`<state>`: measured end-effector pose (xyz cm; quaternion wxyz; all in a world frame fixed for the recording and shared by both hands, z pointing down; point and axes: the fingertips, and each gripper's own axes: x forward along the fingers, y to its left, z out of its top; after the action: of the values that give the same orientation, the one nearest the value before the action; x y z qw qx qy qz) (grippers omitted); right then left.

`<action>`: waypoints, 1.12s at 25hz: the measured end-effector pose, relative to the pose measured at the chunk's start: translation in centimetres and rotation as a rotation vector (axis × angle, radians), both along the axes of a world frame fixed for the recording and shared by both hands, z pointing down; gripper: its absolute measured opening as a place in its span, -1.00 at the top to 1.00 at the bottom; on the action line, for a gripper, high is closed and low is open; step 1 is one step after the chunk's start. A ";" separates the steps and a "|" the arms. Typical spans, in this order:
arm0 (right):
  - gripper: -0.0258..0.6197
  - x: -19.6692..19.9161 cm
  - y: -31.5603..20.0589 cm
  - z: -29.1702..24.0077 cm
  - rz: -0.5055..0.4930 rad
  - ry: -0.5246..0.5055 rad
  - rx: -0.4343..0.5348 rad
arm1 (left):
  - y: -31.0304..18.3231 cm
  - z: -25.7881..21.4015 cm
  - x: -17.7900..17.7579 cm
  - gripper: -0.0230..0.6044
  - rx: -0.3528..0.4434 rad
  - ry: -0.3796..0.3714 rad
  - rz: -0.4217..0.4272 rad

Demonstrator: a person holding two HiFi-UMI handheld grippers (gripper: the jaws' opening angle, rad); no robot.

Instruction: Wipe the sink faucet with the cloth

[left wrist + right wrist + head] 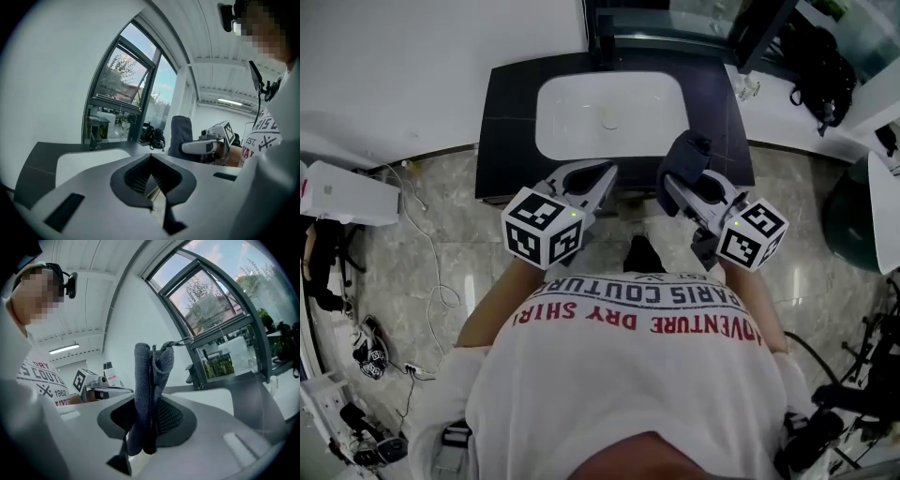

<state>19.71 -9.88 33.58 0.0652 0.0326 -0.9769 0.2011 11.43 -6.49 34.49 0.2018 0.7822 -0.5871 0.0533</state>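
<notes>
A folded grey-blue cloth (150,380) stands upright between the jaws of my right gripper (149,420), which is shut on it. In the head view the cloth (686,155) and right gripper (672,185) hover over the front right of the dark counter (506,122). The white sink (609,112) lies ahead. The dark faucet (194,373) stands at the sink's back by the window, well apart from the cloth. My left gripper (602,176) hangs at the counter's front edge, jaws shut on nothing (151,176). The left gripper view shows the faucet (93,137) far off.
A window frame runs behind the sink. A black bag (820,66) lies on the white surface at the back right, with a small clear object (748,86) near the counter's corner. Cables and a white box (347,192) are on the tiled floor at left.
</notes>
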 end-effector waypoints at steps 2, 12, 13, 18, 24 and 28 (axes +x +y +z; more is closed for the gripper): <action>0.65 -1.8 -4.9 0.0 -0.030 0.006 0.000 | -4.6 -0.1 -1.7 0.92 -0.004 -0.001 -0.029; 0.65 -9.7 -21.7 -1.7 -0.153 0.024 0.054 | -20.2 -1.2 -8.7 0.92 -0.024 -0.021 -0.123; 0.65 -10.4 -22.4 -1.8 -0.158 0.028 0.060 | -20.7 -1.0 -9.4 0.92 -0.032 -0.014 -0.126; 0.65 -13.5 -24.1 -0.9 -0.164 0.059 0.042 | -22.1 -0.5 -12.8 0.92 -0.057 0.006 -0.137; 0.65 -15.9 -24.2 1.9 -0.152 0.151 0.030 | -22.9 0.5 -15.7 0.92 -0.069 0.014 -0.096; 0.65 -17.5 -24.5 3.1 -0.138 0.171 0.013 | -22.8 1.8 -17.0 0.92 -0.078 0.035 -0.078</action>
<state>2.25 -34.42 36.71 0.1619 -0.0176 -0.9689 0.1865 -5.58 -29.32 36.26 0.2442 0.7511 -0.6109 0.0544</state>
